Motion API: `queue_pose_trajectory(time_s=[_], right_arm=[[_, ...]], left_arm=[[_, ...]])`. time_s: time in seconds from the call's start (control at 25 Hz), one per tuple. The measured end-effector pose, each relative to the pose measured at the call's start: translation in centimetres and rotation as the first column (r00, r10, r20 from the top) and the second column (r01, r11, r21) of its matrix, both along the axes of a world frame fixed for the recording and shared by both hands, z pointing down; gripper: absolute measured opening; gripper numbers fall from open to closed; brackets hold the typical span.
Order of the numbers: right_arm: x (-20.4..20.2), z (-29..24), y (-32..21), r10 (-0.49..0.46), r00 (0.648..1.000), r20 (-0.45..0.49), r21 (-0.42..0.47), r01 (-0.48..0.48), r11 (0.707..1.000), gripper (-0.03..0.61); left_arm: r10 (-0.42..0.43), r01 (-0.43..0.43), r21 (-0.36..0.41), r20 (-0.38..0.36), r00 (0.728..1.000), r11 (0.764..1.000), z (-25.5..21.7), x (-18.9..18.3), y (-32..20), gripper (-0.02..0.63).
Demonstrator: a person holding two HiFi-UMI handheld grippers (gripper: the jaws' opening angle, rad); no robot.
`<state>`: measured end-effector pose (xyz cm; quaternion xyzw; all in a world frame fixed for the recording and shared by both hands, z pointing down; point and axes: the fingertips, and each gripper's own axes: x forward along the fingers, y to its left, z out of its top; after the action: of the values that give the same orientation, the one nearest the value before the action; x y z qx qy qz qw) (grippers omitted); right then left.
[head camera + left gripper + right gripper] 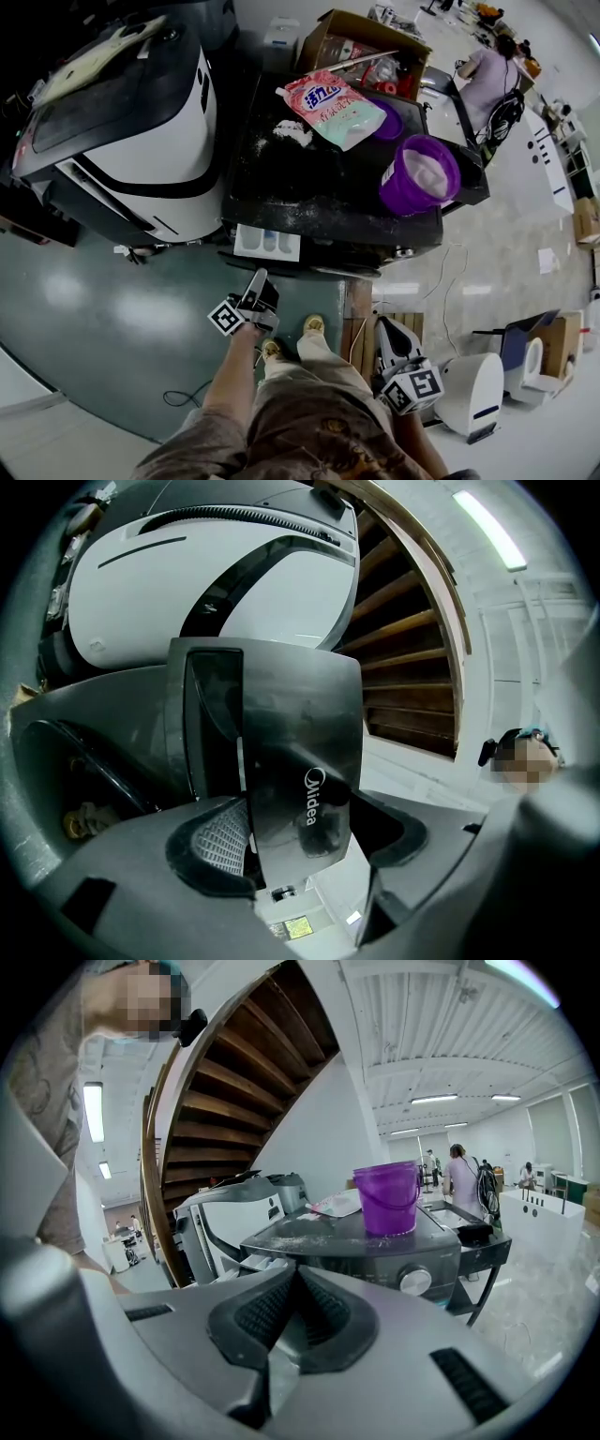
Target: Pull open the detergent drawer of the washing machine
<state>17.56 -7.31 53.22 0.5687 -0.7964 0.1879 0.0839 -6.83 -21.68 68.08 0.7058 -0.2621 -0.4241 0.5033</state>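
Noted detergent drawer (267,242) standing out from the front of the dark washing machine (319,202), white compartments exposed to the head view. Found left gripper (257,279) at the drawer's outer end; in left gripper view, saw its jaws pinching the drawer's dark glossy front panel (281,752), pads (220,841) on either face, "Midea" lettering between them. Recorded right gripper (386,330) held low beside the person's leg (328,375), well apart from the machine, jaws pressed together with nothing between them. Logged on the machine's top: purple bucket (420,173) upright near the right edge, pink detergent bag (333,108) toward the back, white powder (291,133) scattered beside the bag. Observed a white appliance (131,131) just left of the machine and an open cardboard box (361,47) behind it.
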Motion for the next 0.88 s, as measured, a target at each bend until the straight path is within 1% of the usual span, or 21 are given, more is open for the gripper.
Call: queue_pose_trajectory(time_s=[0.32, 0.88], right_arm=[[-0.1, -0.1, 0.6, -0.001, 1.0, 0.002, -0.001, 0.001, 1.0, 0.002], [-0.9, 0.0, 0.6, -0.025, 1.0, 0.004, -0.002, 0.025, 1.0, 0.002]], left_arm=[[-0.013, 0.013, 0.0, -0.004, 1.0, 1.0, -0.2, -0.2, 2.2, 0.344], [0.001, -0.001, -0.005, -0.004, 1.0, 1.0, 0.1, -0.5, 4.7, 0.344]])
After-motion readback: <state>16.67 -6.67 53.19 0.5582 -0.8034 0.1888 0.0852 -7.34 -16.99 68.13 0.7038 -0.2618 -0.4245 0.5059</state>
